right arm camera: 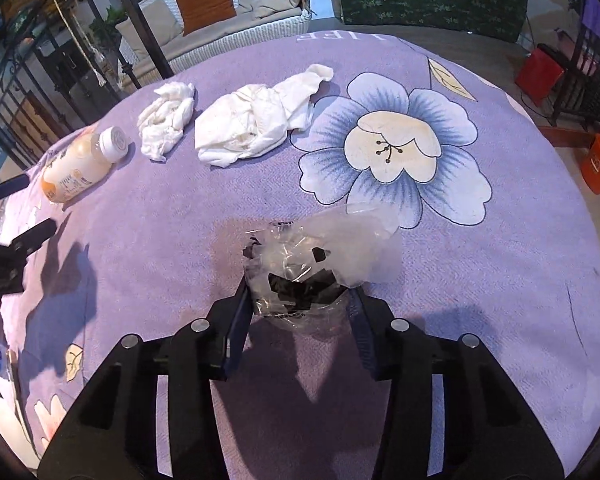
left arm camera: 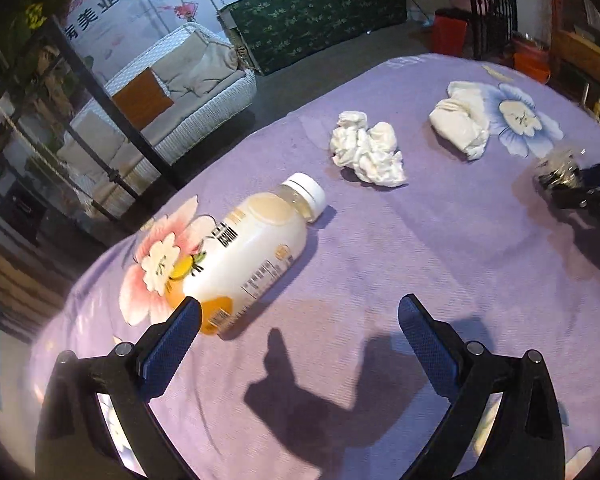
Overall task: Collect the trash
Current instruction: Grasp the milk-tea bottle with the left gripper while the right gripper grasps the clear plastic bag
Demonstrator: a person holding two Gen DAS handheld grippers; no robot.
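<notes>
Careful, our right tongs (right arm camera: 298, 300) squeeze a slippery plastic wrapper (right arm camera: 320, 252); it could slide out.
Our left tongs (left arm camera: 300, 312) hang apart beside the bottle (left arm camera: 248, 256), which might roll.

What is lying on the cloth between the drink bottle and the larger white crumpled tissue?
A smaller crumpled white tissue wad lies between the white-capped plastic drink bottle and the larger crumpled white tissue; the right wrist view shows it.

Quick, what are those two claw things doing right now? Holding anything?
Left gripper: jaws wide open, holding nothing, beside the bottle.
Right gripper: jaws closed on a crumpled clear plastic wrapper.
</notes>
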